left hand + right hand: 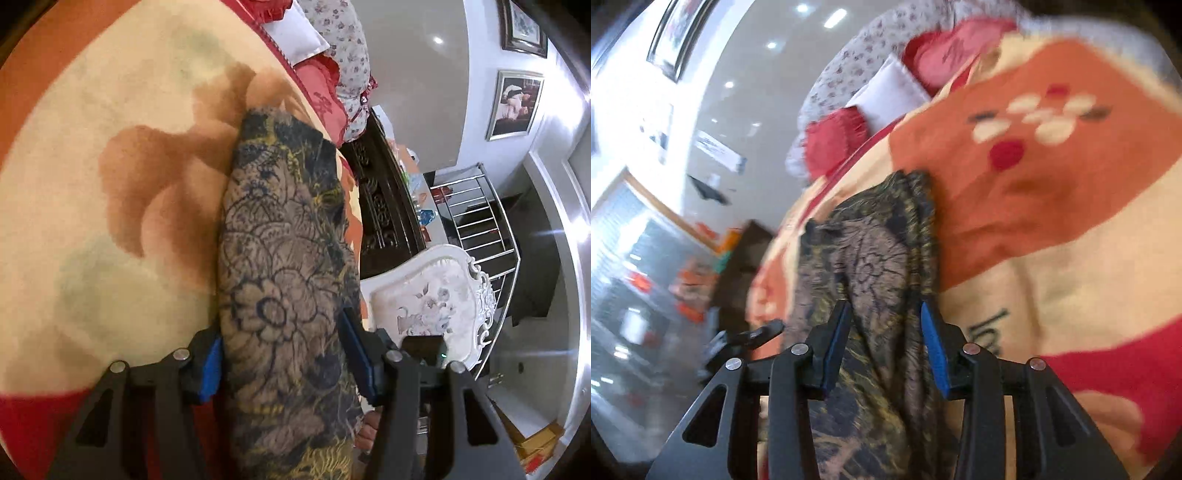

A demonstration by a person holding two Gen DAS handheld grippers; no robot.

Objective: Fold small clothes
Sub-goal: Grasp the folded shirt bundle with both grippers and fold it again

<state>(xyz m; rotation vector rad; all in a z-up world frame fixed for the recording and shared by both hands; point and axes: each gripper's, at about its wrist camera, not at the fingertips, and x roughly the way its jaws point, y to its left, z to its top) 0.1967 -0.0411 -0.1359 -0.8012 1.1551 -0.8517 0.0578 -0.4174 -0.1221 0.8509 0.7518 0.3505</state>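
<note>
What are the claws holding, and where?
The dark flowery cloth. The left claw and the right claw each seem to pinch its near end between blue pads.

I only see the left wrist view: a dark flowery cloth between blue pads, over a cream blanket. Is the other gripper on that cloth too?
Observer: Yes, the right gripper has the same patterned garment bunched between its fingers.
Operator: What's beyond it there?
Observer: An orange patch of the blanket with white flower shapes.
Operator: Any writing?
Observer: Black lettering on the blanket beside that gripper, partly hidden.
</note>
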